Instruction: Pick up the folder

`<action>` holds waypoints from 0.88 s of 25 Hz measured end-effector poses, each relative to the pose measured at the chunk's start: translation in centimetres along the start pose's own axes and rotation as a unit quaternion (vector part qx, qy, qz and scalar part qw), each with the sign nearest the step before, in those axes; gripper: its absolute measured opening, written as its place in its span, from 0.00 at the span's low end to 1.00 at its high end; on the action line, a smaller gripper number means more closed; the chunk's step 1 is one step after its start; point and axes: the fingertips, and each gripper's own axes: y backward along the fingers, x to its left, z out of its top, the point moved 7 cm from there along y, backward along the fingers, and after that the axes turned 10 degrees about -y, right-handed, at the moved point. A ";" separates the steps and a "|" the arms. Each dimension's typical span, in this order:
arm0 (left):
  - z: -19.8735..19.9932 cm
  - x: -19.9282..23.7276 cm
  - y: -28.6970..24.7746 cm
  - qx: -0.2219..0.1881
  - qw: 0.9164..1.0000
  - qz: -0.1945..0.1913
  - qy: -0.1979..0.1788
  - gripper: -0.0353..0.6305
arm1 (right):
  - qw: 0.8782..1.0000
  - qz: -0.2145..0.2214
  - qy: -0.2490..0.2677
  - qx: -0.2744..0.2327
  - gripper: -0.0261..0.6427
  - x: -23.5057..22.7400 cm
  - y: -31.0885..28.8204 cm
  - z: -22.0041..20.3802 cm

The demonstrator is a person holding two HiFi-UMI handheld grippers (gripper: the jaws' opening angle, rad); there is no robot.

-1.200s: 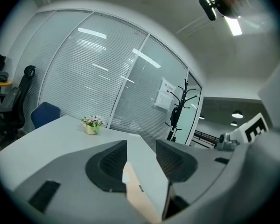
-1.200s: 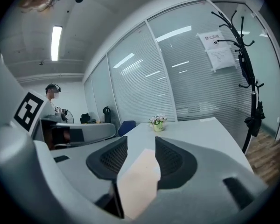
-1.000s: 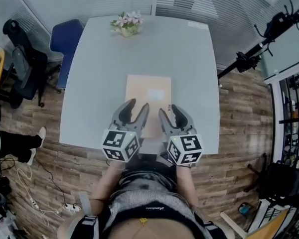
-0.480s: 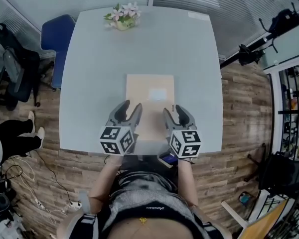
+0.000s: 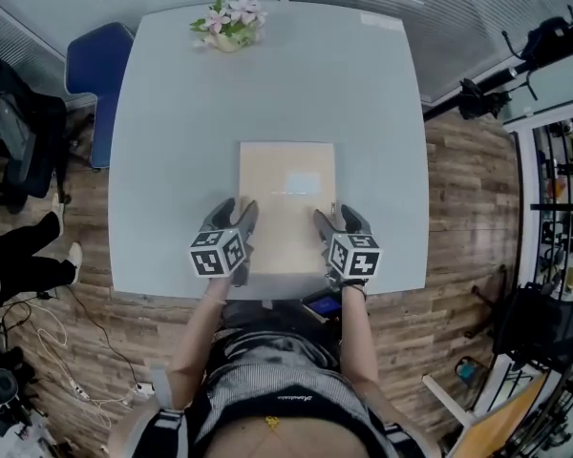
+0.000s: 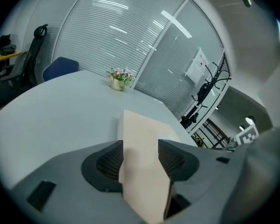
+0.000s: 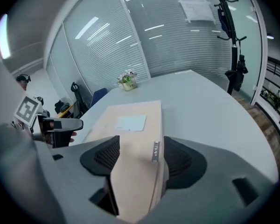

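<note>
Beige rectangular folder [image 5: 269, 216], smooth grey table [image 5: 172, 113]

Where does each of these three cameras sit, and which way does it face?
Head view: on the person's head, looking steeply down at the table, folder, left gripper, right gripper, arms and torso.
Left gripper view: on the left gripper, looking along its jaws, folder between them, toward the flowers.
Right gripper view: on the right gripper; its jaws, just opened wider, straddle the folder.
Shared: all show the folder and flowers.
</note>
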 end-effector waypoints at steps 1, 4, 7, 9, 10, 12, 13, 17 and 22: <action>-0.5 0.4 -0.4 0.009 1.000 0.001 0.008 0.38 | 1.000 0.001 -0.009 0.008 0.48 -0.4 -0.5 -0.4; -2.1 1.2 -1.6 0.039 0.999 -0.004 0.029 0.41 | 0.999 0.011 -0.039 0.032 0.52 -1.4 -1.7 -1.5; -3.2 1.4 -2.5 0.057 0.997 -0.014 0.041 0.43 | 0.997 0.019 -0.059 0.045 0.57 -2.2 -2.6 -2.4; -3.7 1.5 -2.8 0.057 0.997 -0.015 0.047 0.43 | 0.994 0.042 -0.090 0.047 0.57 -2.6 -3.0 -2.9; -3.9 1.6 -2.8 0.054 0.997 -0.018 0.054 0.43 | 0.991 0.058 -0.108 0.048 0.58 -2.8 -3.3 -3.1; -4.2 1.9 -3.0 0.048 0.996 -0.031 0.071 0.43 | 0.986 0.086 -0.135 0.050 0.57 -3.1 -3.6 -3.5; -4.3 2.1 -3.1 0.046 0.995 -0.039 0.080 0.43 | 0.984 0.095 -0.140 0.049 0.57 -3.2 -3.7 -3.6; -4.4 2.3 -3.3 0.042 0.995 -0.050 0.081 0.43 | 0.984 0.105 -0.136 0.035 0.57 -3.4 -3.9 -3.7; -4.2 1.7 -2.8 0.038 0.997 -0.016 0.067 0.40 | 0.987 0.088 -0.128 0.031 0.53 -2.8 -3.6 -3.4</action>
